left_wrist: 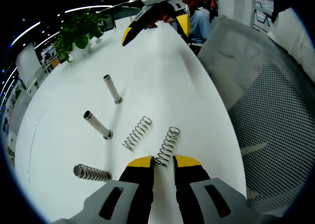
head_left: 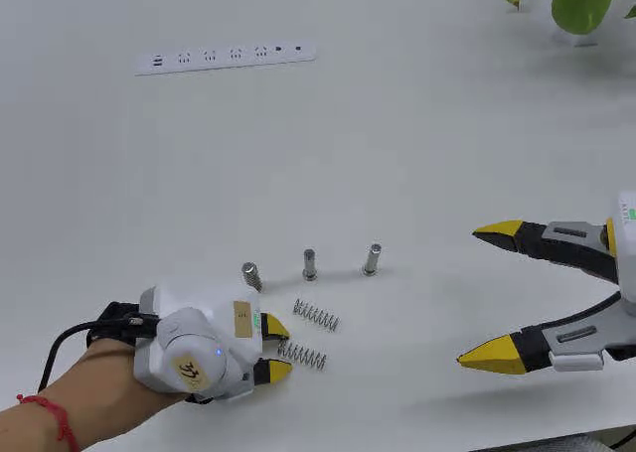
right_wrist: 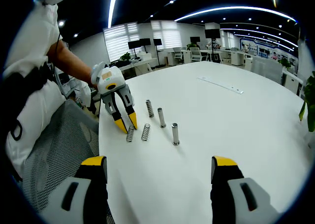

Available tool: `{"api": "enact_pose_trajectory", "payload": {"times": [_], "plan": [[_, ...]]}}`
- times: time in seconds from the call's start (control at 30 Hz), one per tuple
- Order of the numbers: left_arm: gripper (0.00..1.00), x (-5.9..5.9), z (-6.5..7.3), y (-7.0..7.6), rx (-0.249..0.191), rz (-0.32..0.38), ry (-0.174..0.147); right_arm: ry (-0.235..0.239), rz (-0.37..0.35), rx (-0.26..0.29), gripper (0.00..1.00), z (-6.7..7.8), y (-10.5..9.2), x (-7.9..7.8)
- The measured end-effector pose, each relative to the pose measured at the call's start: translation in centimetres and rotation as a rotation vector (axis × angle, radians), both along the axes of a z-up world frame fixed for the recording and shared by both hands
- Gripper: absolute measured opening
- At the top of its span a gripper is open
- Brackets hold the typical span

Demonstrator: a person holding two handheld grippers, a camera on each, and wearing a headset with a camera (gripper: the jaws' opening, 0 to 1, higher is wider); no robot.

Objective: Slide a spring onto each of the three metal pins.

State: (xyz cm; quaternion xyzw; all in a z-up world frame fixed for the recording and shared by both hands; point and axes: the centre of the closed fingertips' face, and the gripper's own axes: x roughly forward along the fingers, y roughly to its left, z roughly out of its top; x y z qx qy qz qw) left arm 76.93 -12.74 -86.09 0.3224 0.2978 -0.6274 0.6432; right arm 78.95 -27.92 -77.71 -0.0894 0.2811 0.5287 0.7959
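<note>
White workbench (head_left: pixel 417 124), open office behind. The left gripper (head_left: pixel 276 348), jaws narrowly apart, straddles the nearer loose steel coil spring (head_left: pixel 302 354) near three silvery metal pins (head_left: pixel 309 264); the right gripper (head_left: pixel 487 295) gapes wide, empty. An off-centre pinch could flick it away.

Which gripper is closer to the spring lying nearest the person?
Left. The left gripper has its jaws either side of one end of the near spring; the right gripper hangs open, far off to the spring's right.

No legible text or labels anywhere.
</note>
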Motion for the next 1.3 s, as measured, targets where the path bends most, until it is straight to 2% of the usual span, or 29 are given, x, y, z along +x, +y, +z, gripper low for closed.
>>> {"api": "enact_pose_trajectory", "payload": {"times": [0.13, 0.37, 0.5, 0.87, 1.17, 1.3], "plan": [[0.12, -0.1, 0.1, -0.1, 0.0, -0.005, -0.008, 0.003, -0.006, -0.004, 0.88, -0.1, -0.1, -0.1], [0.11, -0.2, 0.3, -0.2, 0.003, 0.002, -0.01, 0.0, -0.008, -0.003, 0.87, -0.1, 0.0, -0.1], [0.11, -0.4, 0.4, -0.2, -0.002, 0.004, -0.003, 0.002, -0.007, -0.003, 0.87, -0.1, 0.1, -0.2], [0.11, -0.8, 0.9, -0.1, -0.056, 0.043, 0.035, 0.005, -0.009, 0.003, 0.86, 0.1, 0.6, -0.3], [0.1, -1.2, 1.3, 0.0, -0.077, 0.053, 0.043, 0.002, -0.005, 0.003, 0.86, 0.2, 0.9, -0.4], [0.1, -1.4, 1.9, -0.1, -0.097, 0.061, 0.045, -0.001, -0.004, 0.003, 0.85, 0.4, 1.0, -0.4]]}}
